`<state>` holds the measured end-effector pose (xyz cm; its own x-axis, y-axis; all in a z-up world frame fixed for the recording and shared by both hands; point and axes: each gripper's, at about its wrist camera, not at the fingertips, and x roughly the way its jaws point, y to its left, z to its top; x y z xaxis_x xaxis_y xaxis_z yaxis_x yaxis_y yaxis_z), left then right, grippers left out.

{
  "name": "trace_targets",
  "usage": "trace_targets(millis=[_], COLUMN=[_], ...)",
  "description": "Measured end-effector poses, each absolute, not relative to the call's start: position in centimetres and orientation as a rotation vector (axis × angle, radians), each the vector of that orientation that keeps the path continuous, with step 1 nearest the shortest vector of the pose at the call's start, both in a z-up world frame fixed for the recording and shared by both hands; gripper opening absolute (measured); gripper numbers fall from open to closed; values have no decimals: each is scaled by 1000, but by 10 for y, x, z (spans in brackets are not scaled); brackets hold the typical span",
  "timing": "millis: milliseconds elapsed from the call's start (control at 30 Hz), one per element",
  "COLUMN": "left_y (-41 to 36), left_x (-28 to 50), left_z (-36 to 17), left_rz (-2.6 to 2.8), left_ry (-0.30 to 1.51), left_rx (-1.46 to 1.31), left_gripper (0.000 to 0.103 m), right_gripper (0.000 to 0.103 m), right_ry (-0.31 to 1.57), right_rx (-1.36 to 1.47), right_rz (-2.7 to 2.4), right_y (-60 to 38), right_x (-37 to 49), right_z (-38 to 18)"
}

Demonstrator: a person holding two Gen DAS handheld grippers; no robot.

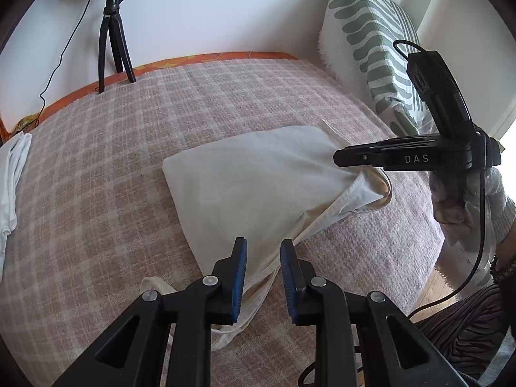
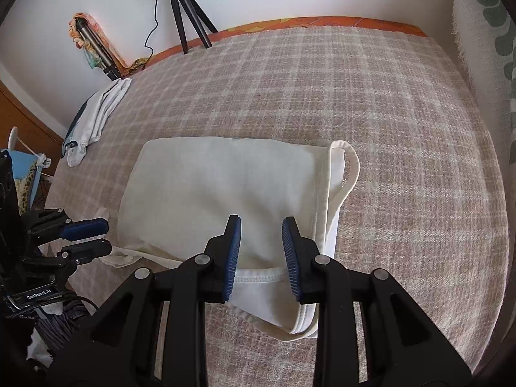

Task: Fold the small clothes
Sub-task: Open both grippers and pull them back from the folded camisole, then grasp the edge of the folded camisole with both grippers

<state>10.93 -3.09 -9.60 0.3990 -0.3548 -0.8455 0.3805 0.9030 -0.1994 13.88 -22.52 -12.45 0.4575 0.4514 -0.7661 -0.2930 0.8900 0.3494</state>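
Observation:
A cream sleeveless top (image 1: pixel 245 180) (image 2: pixel 219 187) lies folded on the pink plaid blanket (image 1: pixel 129 148) (image 2: pixel 387 113), its straps (image 2: pixel 346 171) trailing off one side. My left gripper (image 1: pixel 263 246) hovers over the near edge of the top, jaws apart with nothing pressed between the blue pads. In the right wrist view the left gripper (image 2: pixel 88 238) shows at the left edge of the top. My right gripper (image 2: pixel 262 225) stands open above the neckline hem (image 2: pixel 258 278), the fabric lying under it. From the left wrist view the right gripper (image 1: pixel 351 157) is side-on over the top's strap end.
A pile of white clothes (image 1: pixel 13 177) (image 2: pixel 96 113) lies at the blanket's left edge. A black tripod (image 1: pixel 113 38) (image 2: pixel 190 9) stands by the wall. A green-patterned pillow (image 1: pixel 371 38) leans at the right. A gloved hand (image 1: pixel 467 203) holds the right gripper.

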Motion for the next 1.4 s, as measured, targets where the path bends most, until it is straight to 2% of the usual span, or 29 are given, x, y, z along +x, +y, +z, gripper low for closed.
trace_targets(millis=[167, 433, 533, 600, 733, 933, 1133, 1267, 1333, 1400], left_y=[-24, -33, -43, -45, -41, -19, 2, 6, 0, -7], left_x=[111, 116, 109, 101, 85, 78, 99, 117, 118, 115], left_z=[-102, -106, -122, -128, -125, -93, -81, -94, -104, -116], left_rz=[-452, -495, -514, -526, -547, -506, -451, -433, -443, -462], left_ry=[1069, 1083, 1121, 1134, 1152, 1068, 1018, 1043, 1064, 1099], left_rx=[4, 15, 72, 86, 103, 84, 36, -53, -47, -42], left_gripper=[20, 22, 23, 23, 23, 23, 25, 28, 28, 28], right_gripper=[28, 28, 28, 28, 28, 28, 28, 28, 38, 38], right_ry=[1160, 1207, 1165, 1074, 974, 1091, 1145, 1064, 990, 945], right_rx=[150, -103, -39, 28, 169, 79, -56, 100, 187, 285], right_rz=[513, 605, 579, 582, 522, 425, 590, 574, 526, 530], right_y=[-227, -218, -228, -234, -242, -237, -242, -268, -278, -277], right_x=[148, 73, 64, 63, 87, 113, 47, 43, 51, 66], right_z=[-137, -134, -132, -120, -109, -136, -128, -115, -109, -108])
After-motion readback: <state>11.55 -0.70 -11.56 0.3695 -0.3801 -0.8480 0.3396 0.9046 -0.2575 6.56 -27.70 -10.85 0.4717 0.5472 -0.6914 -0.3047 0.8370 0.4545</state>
